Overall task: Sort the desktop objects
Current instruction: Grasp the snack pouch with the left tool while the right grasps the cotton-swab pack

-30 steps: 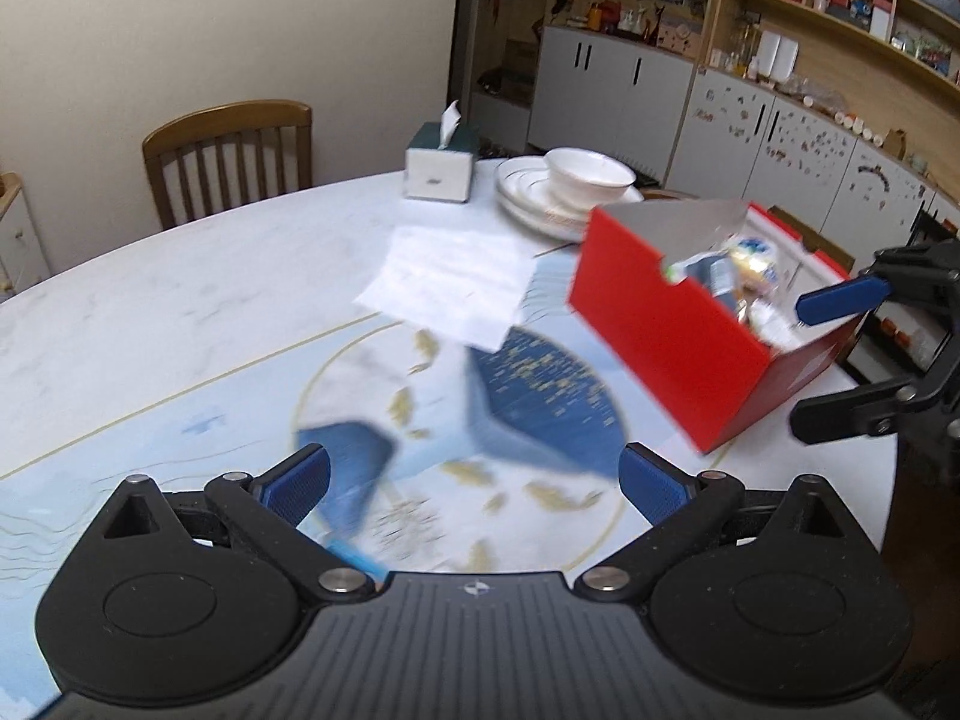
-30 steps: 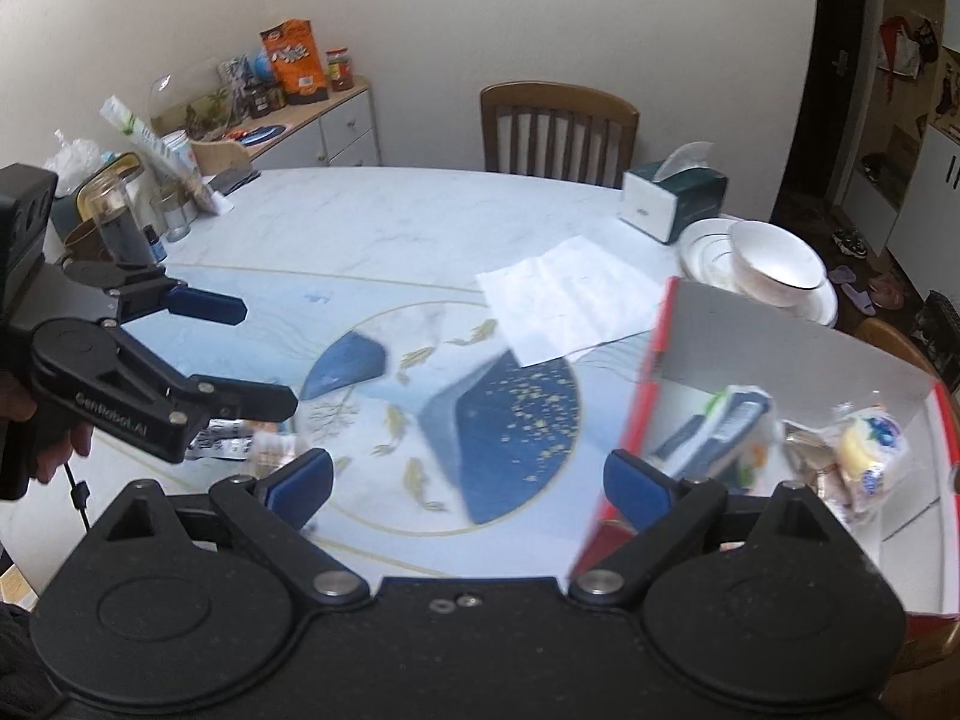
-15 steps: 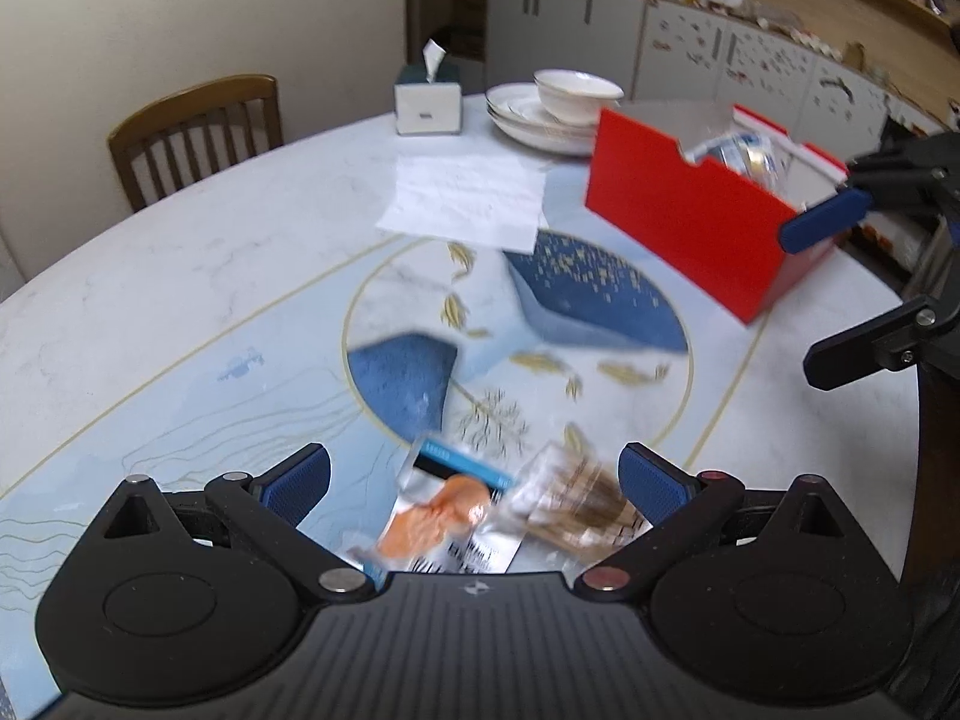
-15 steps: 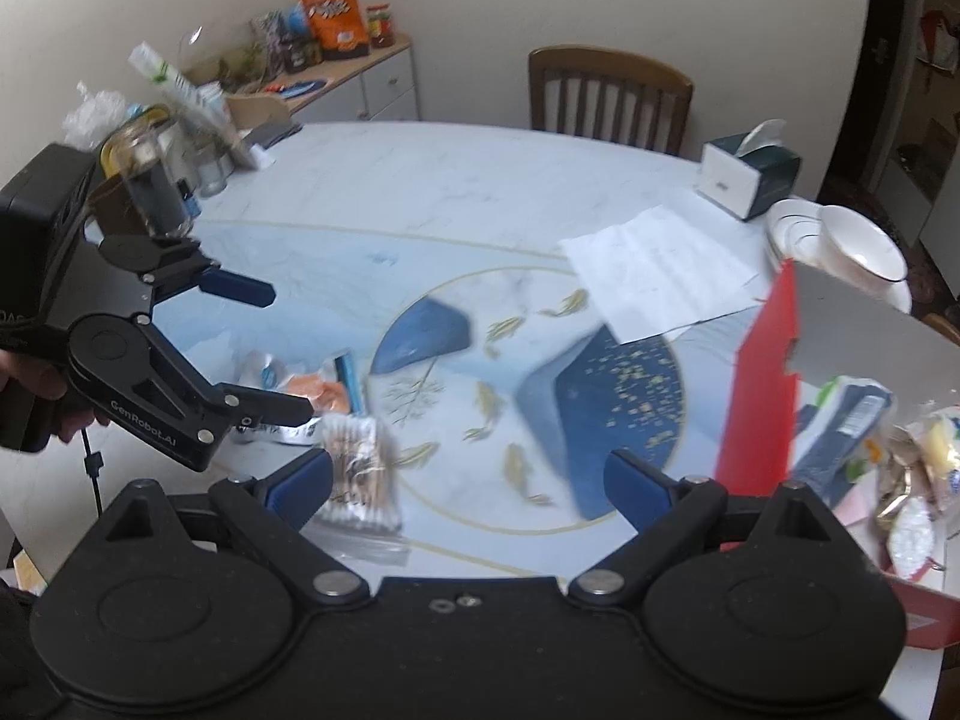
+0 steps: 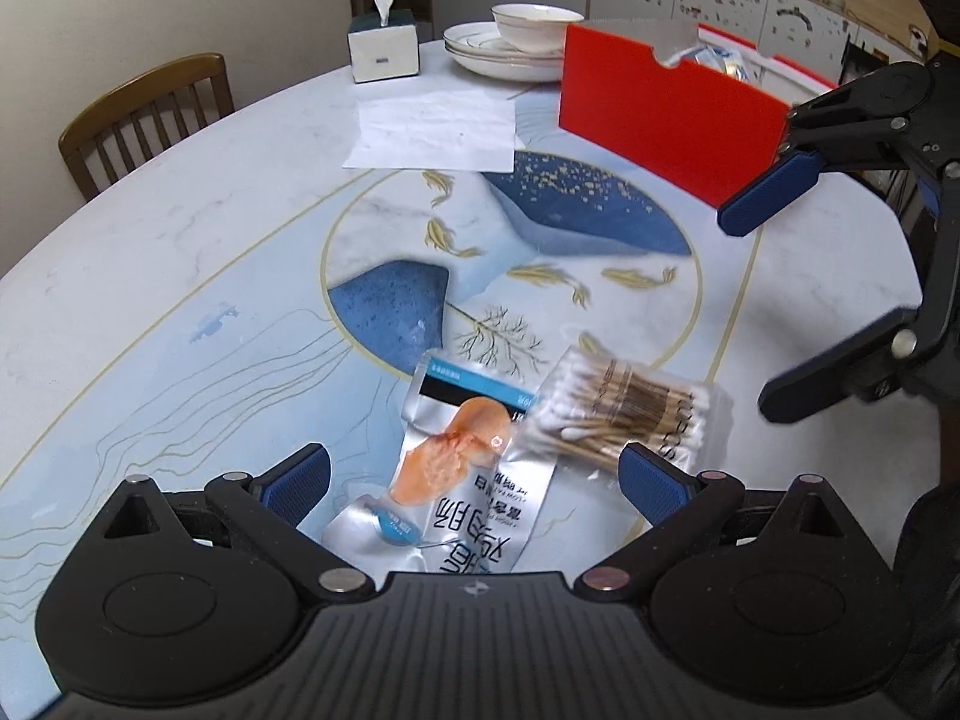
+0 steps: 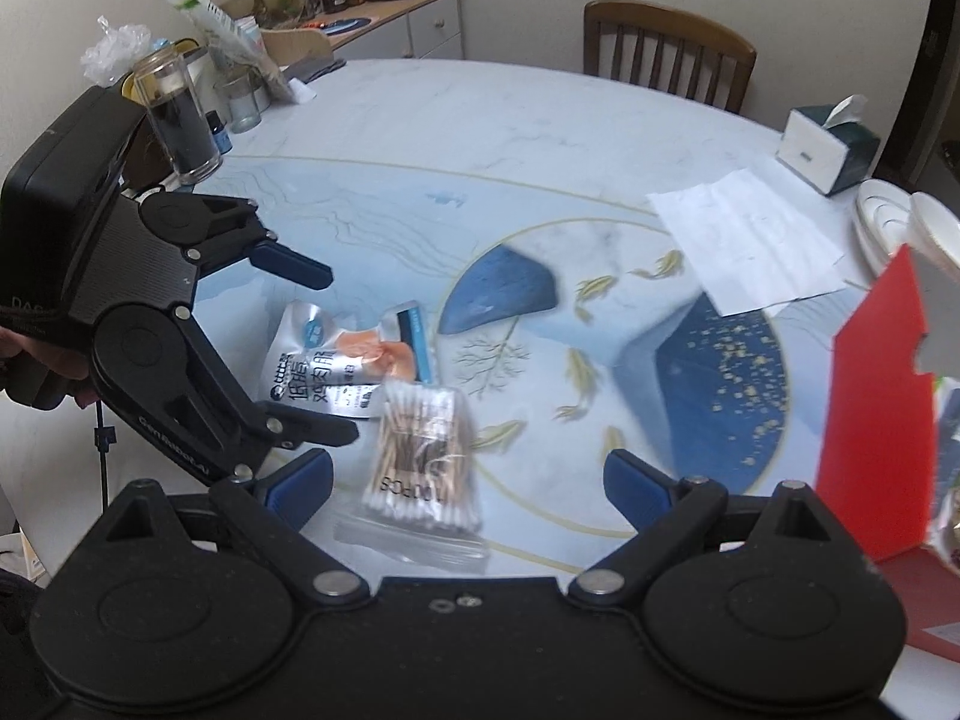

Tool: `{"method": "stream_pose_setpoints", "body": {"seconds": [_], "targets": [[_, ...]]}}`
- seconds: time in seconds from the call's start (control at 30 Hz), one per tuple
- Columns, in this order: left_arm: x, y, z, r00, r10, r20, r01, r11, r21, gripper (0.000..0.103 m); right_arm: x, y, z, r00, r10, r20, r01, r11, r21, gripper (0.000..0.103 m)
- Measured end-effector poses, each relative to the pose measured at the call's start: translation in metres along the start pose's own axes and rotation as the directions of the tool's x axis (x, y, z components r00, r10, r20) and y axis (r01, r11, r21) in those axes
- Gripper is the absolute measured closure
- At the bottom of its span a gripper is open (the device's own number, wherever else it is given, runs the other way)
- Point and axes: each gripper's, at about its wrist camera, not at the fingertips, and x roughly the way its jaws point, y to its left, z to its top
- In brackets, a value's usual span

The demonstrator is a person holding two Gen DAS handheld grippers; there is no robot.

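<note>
A silver snack packet (image 5: 462, 468) with an orange picture lies on the table between the open fingers of my left gripper (image 5: 474, 477). It also shows in the right wrist view (image 6: 342, 360). A clear bag of cotton swabs (image 5: 624, 405) lies just right of it, partly over its edge. In the right wrist view the swab bag (image 6: 420, 456) lies between the open fingers of my right gripper (image 6: 468, 480). The left gripper (image 6: 336, 354) shows there, open over the packet. A red box (image 5: 666, 114) with several items inside stands at the far right of the table (image 5: 180, 276).
A white paper sheet (image 5: 432, 132), a tissue box (image 5: 384, 45) and stacked plates with a bowl (image 5: 522, 39) sit at the far side. A wooden chair (image 6: 666, 54) stands behind the table. Glass jars (image 6: 180, 114) and clutter stand at the far left edge.
Both grippers have swung away from the red box and down toward the packet and the swab bag, which now lie between their fingers. Both stay open.
</note>
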Motion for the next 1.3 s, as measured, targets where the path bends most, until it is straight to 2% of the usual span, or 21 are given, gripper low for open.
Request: {"method": "stream_pose_setpoints", "body": {"seconds": [0.47,0.8,0.9,1.03,1.2,1.3], "targets": [[0.013,0.012,-0.005,1.0,0.002,-0.004,-0.002,1.0,-0.014,0.0,0.052,0.014,-0.006,0.994,0.002,-0.108,-0.004,1.0,-0.011,0.008],[0.016,0.018,-0.008,1.0,-0.019,-0.002,0.019,0.999,-0.028,0.0,0.073,0.021,-0.006,0.991,-0.013,-0.132,0.005,0.999,-0.054,0.015],[0.017,0.019,-0.008,1.0,-0.016,-0.003,0.016,0.999,-0.029,0.0,0.072,0.019,-0.004,0.992,-0.028,-0.123,0.019,0.997,-0.068,0.022],[0.018,0.017,-0.008,1.0,-0.022,-0.004,0.022,1.0,-0.021,0.0,0.072,0.012,-0.002,0.993,-0.044,-0.113,0.036,0.997,-0.071,0.027],[0.022,0.008,-0.006,1.0,-0.028,-0.004,0.028,1.0,0.005,0.0,0.069,-0.002,0.003,0.994,-0.056,-0.098,0.053,0.998,-0.037,0.047],[0.025,0.001,-0.003,1.0,-0.027,-0.003,0.027,0.999,0.021,0.0,0.069,-0.011,0.005,0.993,-0.064,-0.096,0.063,0.998,-0.012,0.053]]}}
